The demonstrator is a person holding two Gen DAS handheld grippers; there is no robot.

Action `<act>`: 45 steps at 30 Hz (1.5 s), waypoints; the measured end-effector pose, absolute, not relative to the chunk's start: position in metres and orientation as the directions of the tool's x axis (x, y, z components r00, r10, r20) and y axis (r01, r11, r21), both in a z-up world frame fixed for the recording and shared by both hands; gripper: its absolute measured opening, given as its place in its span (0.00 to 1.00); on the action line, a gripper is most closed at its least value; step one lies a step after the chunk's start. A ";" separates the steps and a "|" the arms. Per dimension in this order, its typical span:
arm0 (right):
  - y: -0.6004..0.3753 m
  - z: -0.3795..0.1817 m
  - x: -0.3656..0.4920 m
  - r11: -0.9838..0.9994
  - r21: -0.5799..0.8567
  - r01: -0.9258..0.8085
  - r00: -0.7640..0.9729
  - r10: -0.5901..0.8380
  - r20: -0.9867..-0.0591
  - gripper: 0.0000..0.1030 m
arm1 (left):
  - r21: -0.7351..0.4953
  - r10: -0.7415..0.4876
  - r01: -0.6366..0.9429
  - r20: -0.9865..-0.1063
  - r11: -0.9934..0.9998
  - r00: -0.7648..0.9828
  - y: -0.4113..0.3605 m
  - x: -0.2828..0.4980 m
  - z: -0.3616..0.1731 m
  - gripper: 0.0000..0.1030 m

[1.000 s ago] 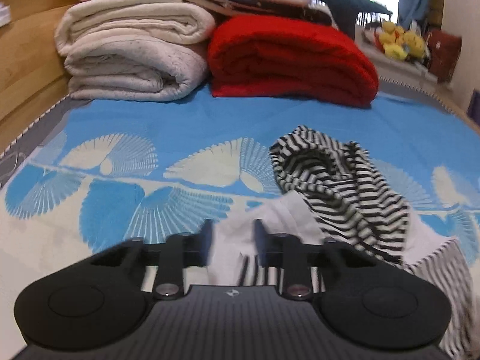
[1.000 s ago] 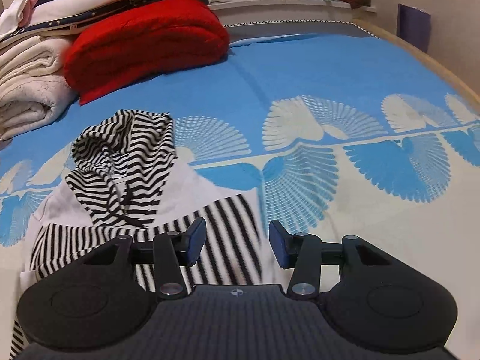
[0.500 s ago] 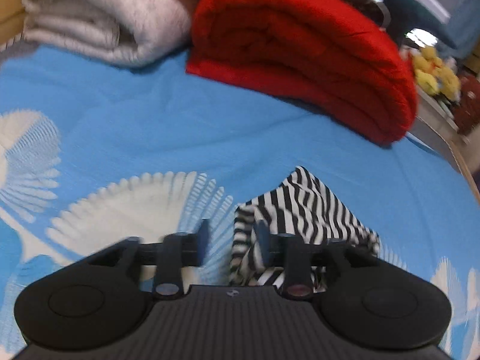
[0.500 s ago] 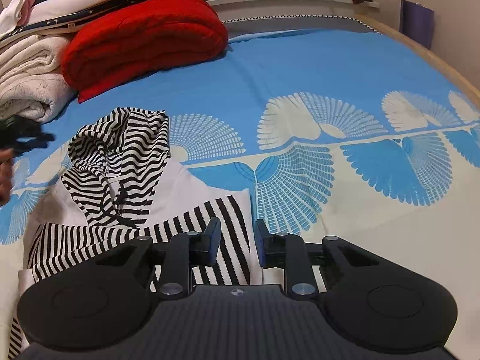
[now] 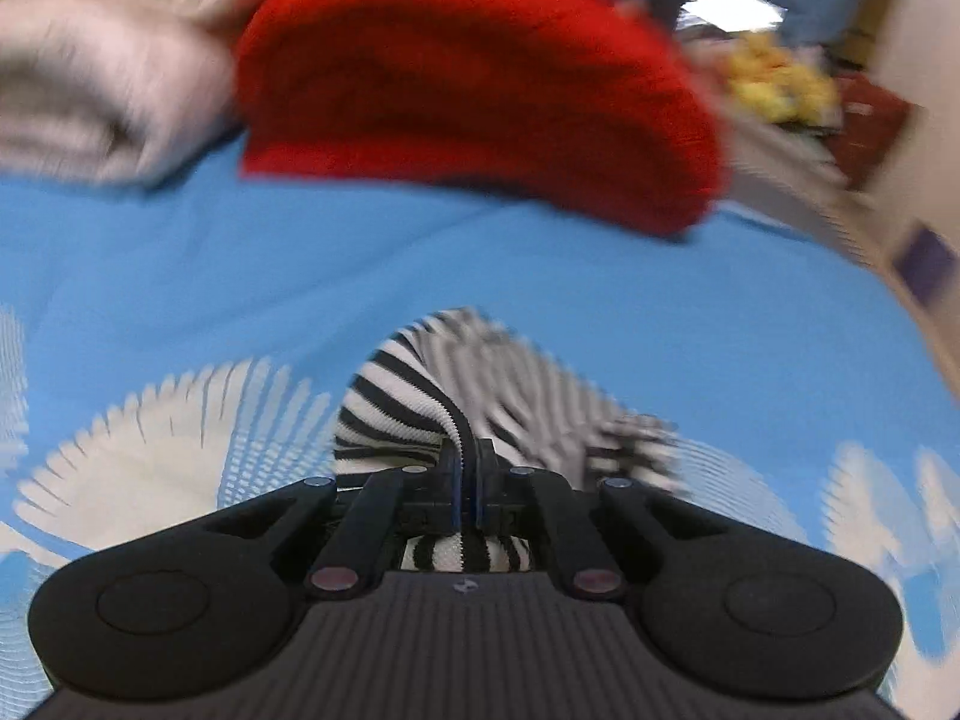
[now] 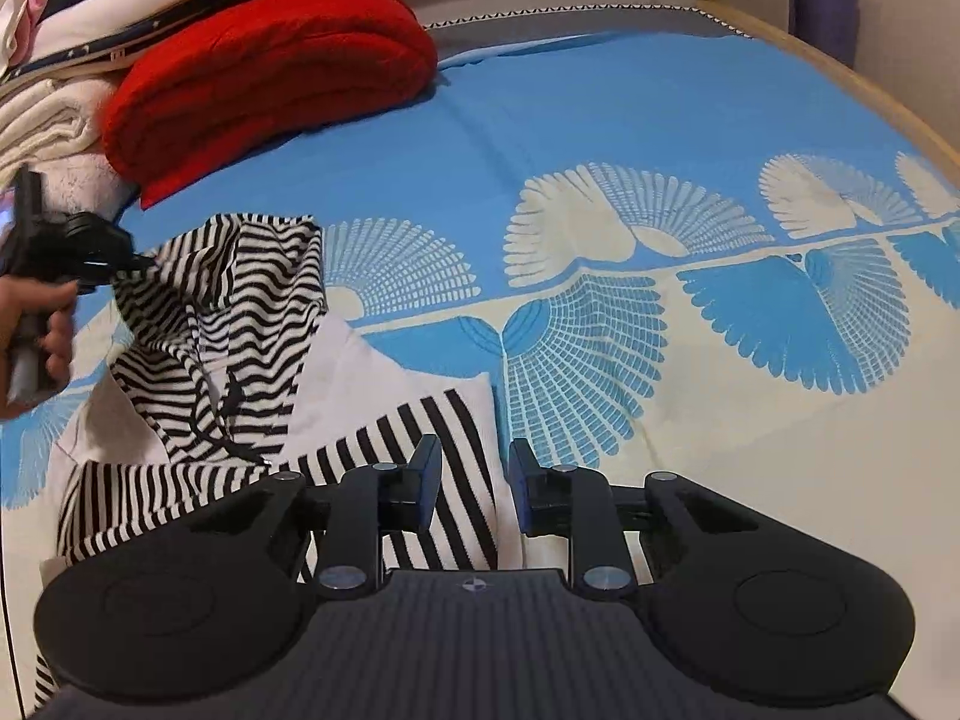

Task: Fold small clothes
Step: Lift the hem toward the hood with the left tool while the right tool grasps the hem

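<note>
A small black-and-white striped hoodie with a white chest panel lies on the blue patterned bedspread. My left gripper is shut on the edge of its striped hood; it also shows in the right wrist view at the hood's left corner, held in a hand. My right gripper is open just above the hoodie's striped right corner, gripping nothing.
A folded red blanket and a stack of white and cream blankets lie at the head of the bed. Plush toys sit on a ledge behind. A wooden bed frame edge runs along the right.
My left gripper has closed on the hood's edge and moved forward with it. My right gripper has moved slightly and stays open over the hoodie's right corner.
</note>
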State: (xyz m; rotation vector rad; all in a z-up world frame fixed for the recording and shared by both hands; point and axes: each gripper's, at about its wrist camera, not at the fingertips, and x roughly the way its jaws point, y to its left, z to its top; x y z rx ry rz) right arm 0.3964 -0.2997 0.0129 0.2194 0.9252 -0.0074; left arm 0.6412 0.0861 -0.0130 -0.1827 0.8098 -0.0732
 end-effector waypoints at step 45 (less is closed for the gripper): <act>-0.237 0.015 0.372 0.808 0.589 0.005 0.625 0.457 -0.633 0.01 | -0.416 -0.191 -0.122 -0.634 0.901 0.749 0.134 0.395 0.015 0.01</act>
